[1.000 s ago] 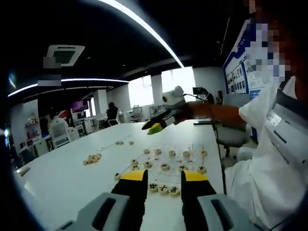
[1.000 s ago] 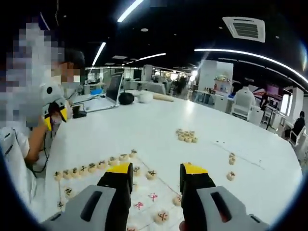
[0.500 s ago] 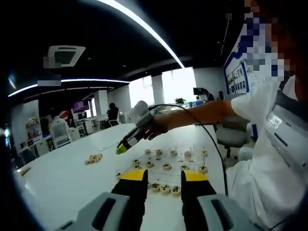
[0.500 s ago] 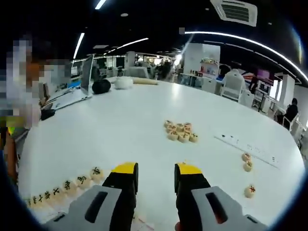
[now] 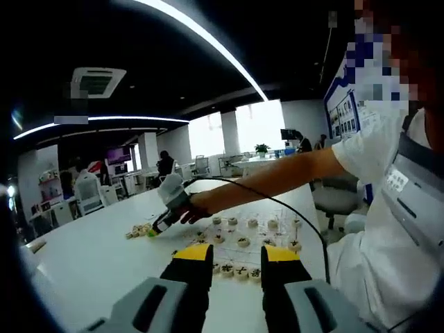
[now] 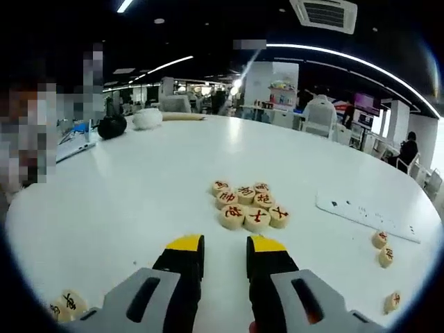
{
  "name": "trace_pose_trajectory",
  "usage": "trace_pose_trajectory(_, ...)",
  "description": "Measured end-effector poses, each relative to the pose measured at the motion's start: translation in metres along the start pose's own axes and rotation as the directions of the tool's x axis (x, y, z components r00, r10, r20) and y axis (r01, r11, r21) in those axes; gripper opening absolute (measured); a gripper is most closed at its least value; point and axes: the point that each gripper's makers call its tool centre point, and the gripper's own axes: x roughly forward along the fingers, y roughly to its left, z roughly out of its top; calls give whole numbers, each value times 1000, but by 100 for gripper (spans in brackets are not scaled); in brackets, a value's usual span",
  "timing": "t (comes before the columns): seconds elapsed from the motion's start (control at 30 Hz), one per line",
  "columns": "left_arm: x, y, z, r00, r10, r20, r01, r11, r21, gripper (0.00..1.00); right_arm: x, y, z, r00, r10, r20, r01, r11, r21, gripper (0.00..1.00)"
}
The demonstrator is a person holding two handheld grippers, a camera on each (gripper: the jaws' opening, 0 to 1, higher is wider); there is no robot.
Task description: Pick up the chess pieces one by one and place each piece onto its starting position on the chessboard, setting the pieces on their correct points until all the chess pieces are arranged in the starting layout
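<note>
Round tan chess pcs (image 6: 248, 205), red chars

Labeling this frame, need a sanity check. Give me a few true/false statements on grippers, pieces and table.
1. The right gripper is empty, with a gap between its jaws. True.
2. The red pile lies ahead of the right gripper. True.
3. The right gripper has a piece clamped. False: nothing sits between its jaws, and the pile is apart from them.
4. In the left gripper view, the right gripper reaches out to the pile beyond the board. True.
5. The power strip lies on top of the pile. False: it lies on the table beside the pile, apart from it.
6. The left gripper holds a black piece. False: its jaws are apart and empty, over the row of black pieces.
</note>
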Motion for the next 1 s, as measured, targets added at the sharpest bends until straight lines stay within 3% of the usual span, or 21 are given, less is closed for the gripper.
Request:
trace_pose_trajectory(0.1,2,0,-1,1000,-1,-2,1,1000,-1,29,5,-4,4,1000,-21,15,20,999,46,24)
trace_pose_trajectory(0.33,-1,-1,4,1000,0,18,0,1000,4,29,20,2,14,999,-28,17,27,999,44,25)
trace_pose_trajectory(0.43,1,-1,3,1000,0,11,0,1000,10,29,27,0,17,999,-35,19,34,998,45,21)
trace_pose_trajectory(0.6,1,-1,3,1000,-3,13,2,1000,11,29,23,-1,17,1000,-27,4,27,999,36,19)
trace_pose_trajectory(0.73,1,-1,3,1000,-3,13,3,1000,7,30,8,3,27,999,3,34,-5,999,50,19)
trace_pose_trajectory(0.83,1,1,2,1000,3,9,-3,1000,5,30,-15,11,37,998,33,62,-36,998,43,19)
trace_pose_trajectory(1.0,1,0,4,1000,4,10,-4,1000,6,30,-59,24,52,990,95,106,-91,995,-48,19)
